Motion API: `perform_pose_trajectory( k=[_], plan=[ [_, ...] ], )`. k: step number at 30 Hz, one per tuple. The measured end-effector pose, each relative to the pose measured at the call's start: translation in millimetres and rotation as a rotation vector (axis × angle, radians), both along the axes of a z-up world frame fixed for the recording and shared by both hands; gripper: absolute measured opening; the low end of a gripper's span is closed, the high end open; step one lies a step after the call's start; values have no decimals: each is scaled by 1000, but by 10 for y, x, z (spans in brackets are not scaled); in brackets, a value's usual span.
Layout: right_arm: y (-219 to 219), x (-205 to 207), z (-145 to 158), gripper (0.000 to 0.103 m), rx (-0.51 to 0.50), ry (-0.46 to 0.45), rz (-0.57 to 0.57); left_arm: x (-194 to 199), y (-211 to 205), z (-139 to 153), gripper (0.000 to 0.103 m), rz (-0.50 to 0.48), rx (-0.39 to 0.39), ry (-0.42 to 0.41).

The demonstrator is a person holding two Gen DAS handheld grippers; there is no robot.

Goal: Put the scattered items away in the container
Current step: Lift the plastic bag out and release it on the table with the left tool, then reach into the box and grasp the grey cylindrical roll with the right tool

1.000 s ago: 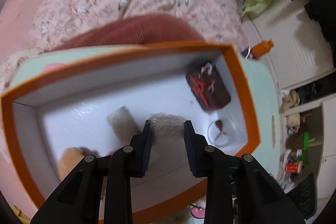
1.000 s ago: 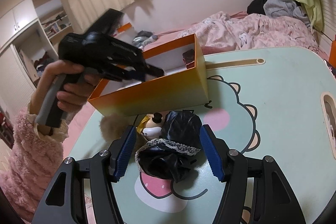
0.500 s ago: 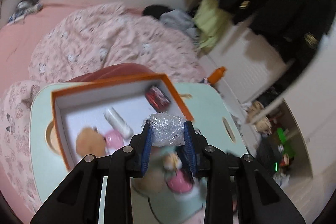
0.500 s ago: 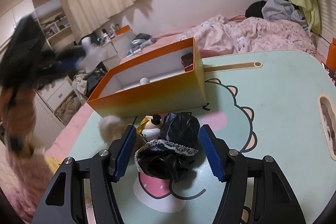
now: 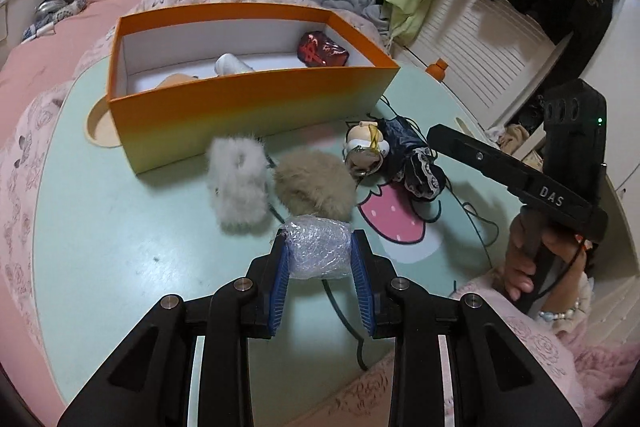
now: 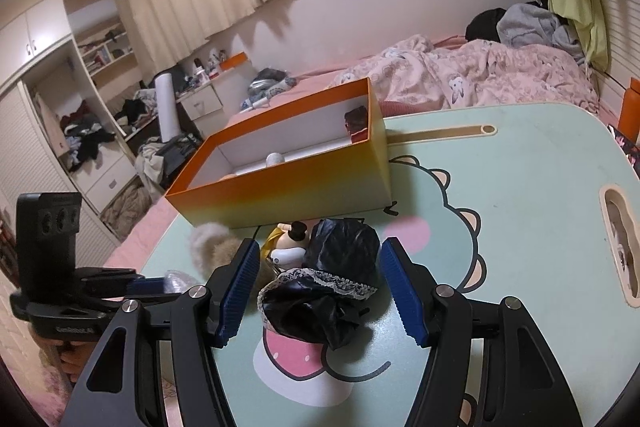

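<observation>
Orange box (image 5: 248, 115): far left on the mint table (image 5: 120, 247); open top; inside lie a red wrapped packet (image 5: 322, 49), a white cylinder (image 5: 232, 63) and a tan thing at the near wall; unchanged from a second ago.
White fluffy piece (image 5: 237, 183): on the table just in front of the box, touching the beige fluffy piece (image 5: 316, 185) to its right; both untouched.
Left gripper (image 5: 320, 267): clenched on a plastic-wrapped bundle (image 5: 318, 247); a second ago it hung over the box interior with this bundle between the pads; now it is back over the near table, bundle not dropped; judgement: the deposit has not happened, so this item has yet to go in.
Small doll head (image 5: 366, 147): right of the fluff, touching the black lace cloth (image 6: 332, 291).
Right gripper (image 6: 320, 291): jaws apart, released, straddling the black lace cloth without pressing it; unmoved over the last second; judgement: poised to close on the cloth next.
Task state: four loose items remain outside the box; the bundle is held in the air.
</observation>
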State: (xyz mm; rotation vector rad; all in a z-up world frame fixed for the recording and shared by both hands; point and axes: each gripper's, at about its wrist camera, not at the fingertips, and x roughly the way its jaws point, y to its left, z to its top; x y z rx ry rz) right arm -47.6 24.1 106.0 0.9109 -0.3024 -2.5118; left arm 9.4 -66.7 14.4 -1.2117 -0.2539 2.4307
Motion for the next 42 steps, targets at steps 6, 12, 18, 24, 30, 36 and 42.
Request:
perform_pose_trajectory(
  k=[6, 12, 18, 24, 30, 36, 42],
  plan=[
    [-1, 13, 0, 63, 1, 7, -3, -13, 11, -71, 54, 26, -21, 27],
    [12, 46, 33, 63, 3, 29, -11, 84, -22, 26, 64, -3, 14, 76],
    [-67, 76, 88, 63, 53, 53, -16, 223, -299, 236, 64, 71, 57, 136],
    [-223, 122, 173, 63, 128, 93, -8, 296, -459, 319, 67, 160, -3, 184],
    [-372, 72, 286, 63, 155, 106, 28, 257, -546, 270, 67, 182, 10, 158],
    [-625, -300, 726, 63, 247, 137, 73, 267, -630, 251, 67, 209, 19, 154],
    [-1171, -1075, 726, 63, 355, -49, 178, 271, -660, 246, 67, 211, 24, 155]
  ],
)
